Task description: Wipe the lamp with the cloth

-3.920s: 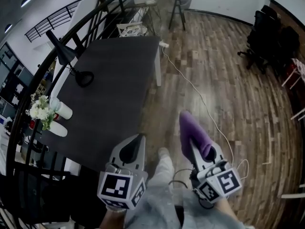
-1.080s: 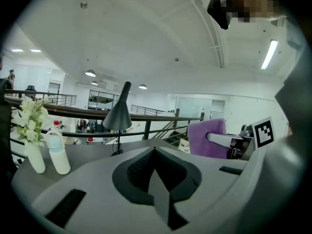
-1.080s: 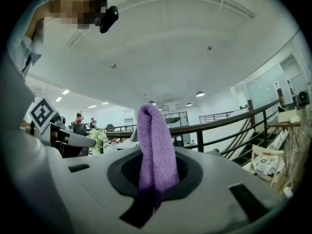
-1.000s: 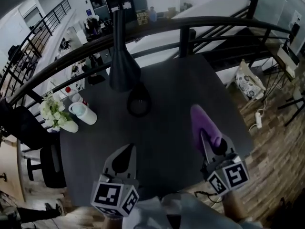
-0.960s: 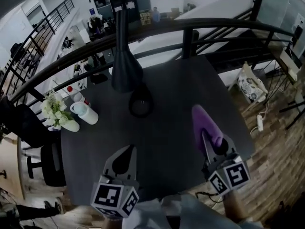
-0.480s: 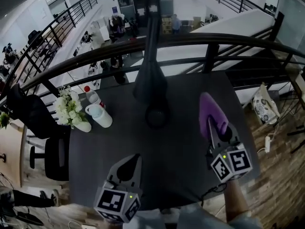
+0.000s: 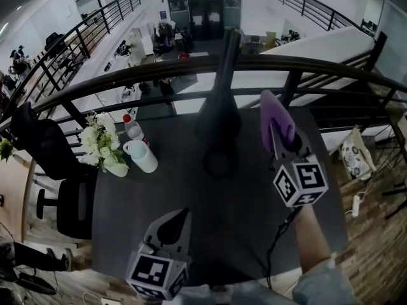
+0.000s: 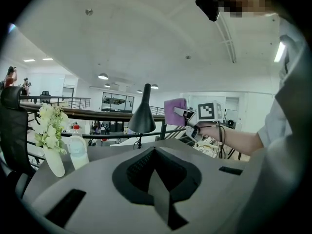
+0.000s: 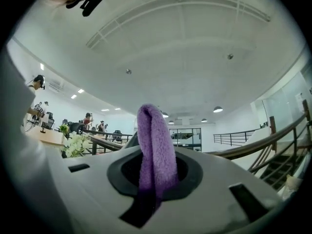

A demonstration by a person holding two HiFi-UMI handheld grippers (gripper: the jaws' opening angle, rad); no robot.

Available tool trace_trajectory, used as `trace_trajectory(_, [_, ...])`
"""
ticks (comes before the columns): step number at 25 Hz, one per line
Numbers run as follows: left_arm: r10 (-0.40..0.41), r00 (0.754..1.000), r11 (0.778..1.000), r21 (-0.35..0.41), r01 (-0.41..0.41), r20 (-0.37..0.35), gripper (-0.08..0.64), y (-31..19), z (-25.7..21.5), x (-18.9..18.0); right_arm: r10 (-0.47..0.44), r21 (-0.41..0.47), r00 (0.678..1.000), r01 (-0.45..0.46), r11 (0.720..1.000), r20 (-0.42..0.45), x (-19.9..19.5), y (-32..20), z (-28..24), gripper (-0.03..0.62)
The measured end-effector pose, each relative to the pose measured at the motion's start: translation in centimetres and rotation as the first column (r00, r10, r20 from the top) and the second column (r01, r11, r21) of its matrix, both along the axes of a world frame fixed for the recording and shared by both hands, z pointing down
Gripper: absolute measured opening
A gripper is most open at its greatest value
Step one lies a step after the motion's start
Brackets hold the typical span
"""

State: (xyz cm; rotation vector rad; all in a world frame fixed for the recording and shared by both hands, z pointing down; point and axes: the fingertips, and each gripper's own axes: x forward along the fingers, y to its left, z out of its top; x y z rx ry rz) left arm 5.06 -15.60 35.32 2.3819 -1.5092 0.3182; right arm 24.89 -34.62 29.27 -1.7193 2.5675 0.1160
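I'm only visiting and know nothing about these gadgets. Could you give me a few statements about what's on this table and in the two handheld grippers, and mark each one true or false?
1. The right gripper is clamped on a purple cloth. True.
2. The left gripper is holding the lamp. False: its jaws are together with nothing between them, and it is well short of the lamp.
3. The lamp is white. False: it is black, both shade and round base.
4. White flowers stand on the table, left of the lamp in the head view. True.
5. The cloth is pressed against the lamp's shade. False: the left gripper view shows a gap between them.
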Motion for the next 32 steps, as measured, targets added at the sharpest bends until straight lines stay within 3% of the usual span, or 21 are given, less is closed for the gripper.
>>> trace_trajectory(8, [-0.038,0.999,0.999,-0.006,0.038,-0.006,0.0,1.2,0.2,-1.7,-0.008,-0.023,1.0,0.008,1.0,-0.019,-3.9,-4.9,1.7,0.051])
trace_trajectory(14, [-0.047,0.999,0.999,-0.024,0.047,-0.007,0.0,1.8,0.9,-3.0,-0.046,-0.007,0.999,0.046,0.999,-0.029,-6.9,-5.1,1.8,0.051])
trace_trajectory(22, [-0.024,0.999,1.0,-0.018,0.024,-0.025,0.0,2.2,0.8,-3.3,-0.089,0.063,0.979,0.102,0.993,-0.184,-11.2,-3.0,1.0,0.051])
trace_trajectory(32, [-0.016,0.999,1.0,-0.019,0.016,-0.038,0.0,2.5,0.9,-4.6,-0.197,0.027,0.933,0.215,0.976,-0.302,-16.9,-1.0,2.7,0.051])
